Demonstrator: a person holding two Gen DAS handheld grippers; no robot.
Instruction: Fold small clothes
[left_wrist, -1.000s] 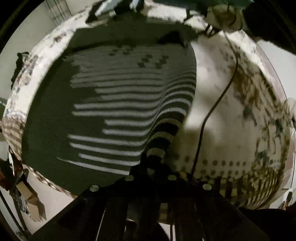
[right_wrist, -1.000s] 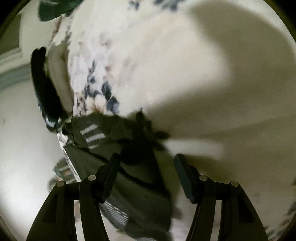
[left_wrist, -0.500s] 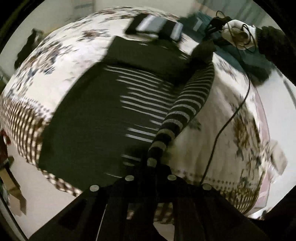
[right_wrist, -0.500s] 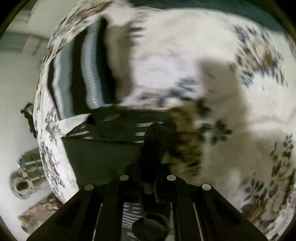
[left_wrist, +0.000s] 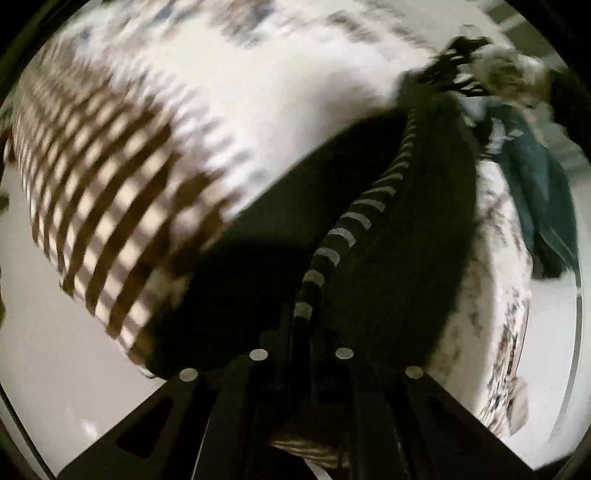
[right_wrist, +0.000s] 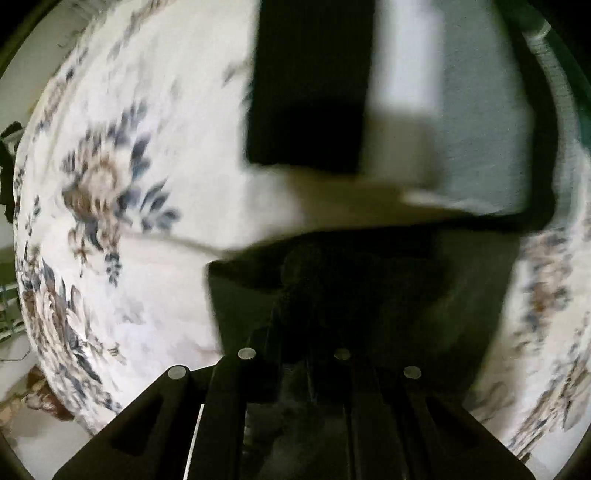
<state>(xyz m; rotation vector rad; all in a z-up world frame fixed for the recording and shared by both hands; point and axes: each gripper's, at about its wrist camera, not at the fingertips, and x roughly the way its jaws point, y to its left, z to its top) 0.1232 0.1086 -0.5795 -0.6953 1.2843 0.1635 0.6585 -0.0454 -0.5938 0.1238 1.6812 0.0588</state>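
**Both hand-held grippers clamp the dark garment over the floral bed**

In the left wrist view, the left hand-held gripper (left_wrist: 301, 332) sits at the bottom centre of the frame, jaws drawn together on a striped sleeve (left_wrist: 343, 229) of the dark garment (left_wrist: 399, 266). The sleeve runs taut from the jaws up toward the upper right of the frame, where the right hand-held gripper (left_wrist: 454, 70) meets it, held by a light-gloved hand (left_wrist: 513, 72) with a dark cuff behind. Under the sleeve the garment's dark body lies across the bed (left_wrist: 258, 92), whose patterned cover has a checked border at left. A teal cloth (left_wrist: 535, 192) lies at the right edge.

The right wrist view shows what the left cannot: the right hand-held gripper (right_wrist: 295, 332) at bottom centre, jaws pressed together on a dark bunch of the garment (right_wrist: 369, 295), with the floral print of the bed (right_wrist: 110, 192) at left. A folded black and pale cloth (right_wrist: 369, 92) fills the upper centre and upper right; blur hides its detail.
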